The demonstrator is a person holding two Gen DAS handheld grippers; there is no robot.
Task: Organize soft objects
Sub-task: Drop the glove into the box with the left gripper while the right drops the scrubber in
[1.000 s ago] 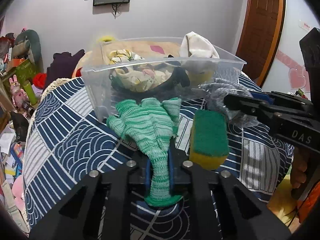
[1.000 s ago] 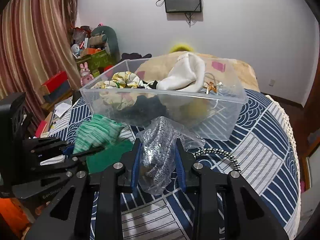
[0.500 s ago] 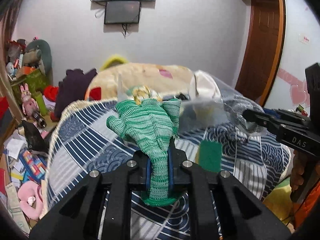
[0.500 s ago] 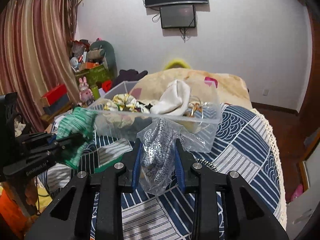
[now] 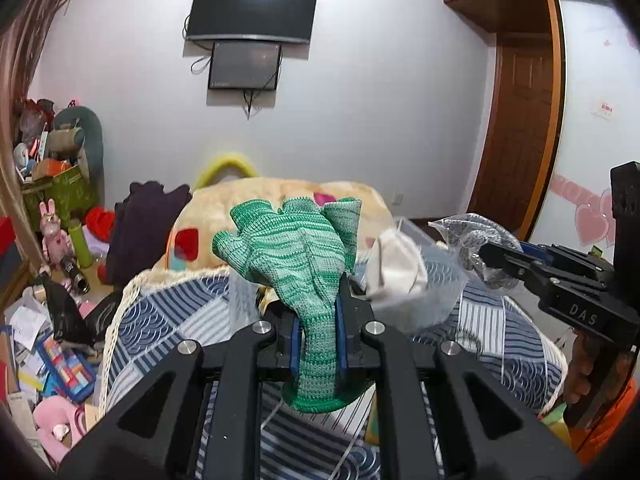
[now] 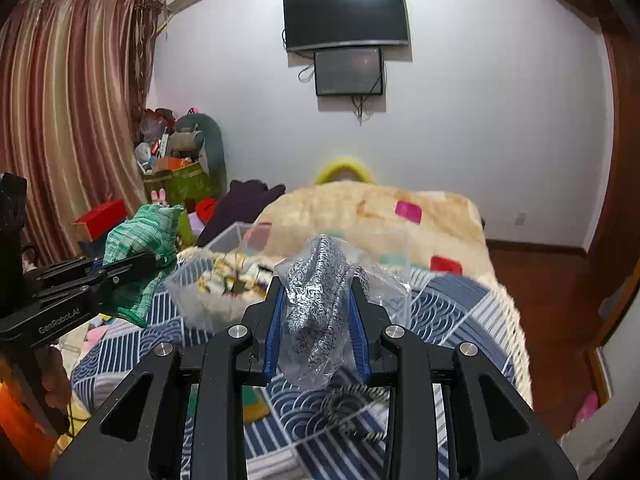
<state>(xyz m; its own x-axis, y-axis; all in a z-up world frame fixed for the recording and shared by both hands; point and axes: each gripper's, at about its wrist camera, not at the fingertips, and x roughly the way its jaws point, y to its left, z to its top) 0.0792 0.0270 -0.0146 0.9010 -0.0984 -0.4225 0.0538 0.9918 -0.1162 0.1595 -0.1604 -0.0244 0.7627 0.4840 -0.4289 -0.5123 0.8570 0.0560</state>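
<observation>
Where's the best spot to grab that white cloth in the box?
Probably the bunched top of the white cloth, coming from above. It pokes up over the rim of the clear box, whose walls block the sides.

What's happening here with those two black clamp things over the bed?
A person is tidying soft items with a handheld gripper in each hand. The left gripper is clamped on a green glove, and the right gripper is clamped on a clear bag of speckled grey fabric. Both are held up in the air above the bed. Ahead sits a clear bin already holding some cloth items, so neither piece has gone in yet.
</observation>
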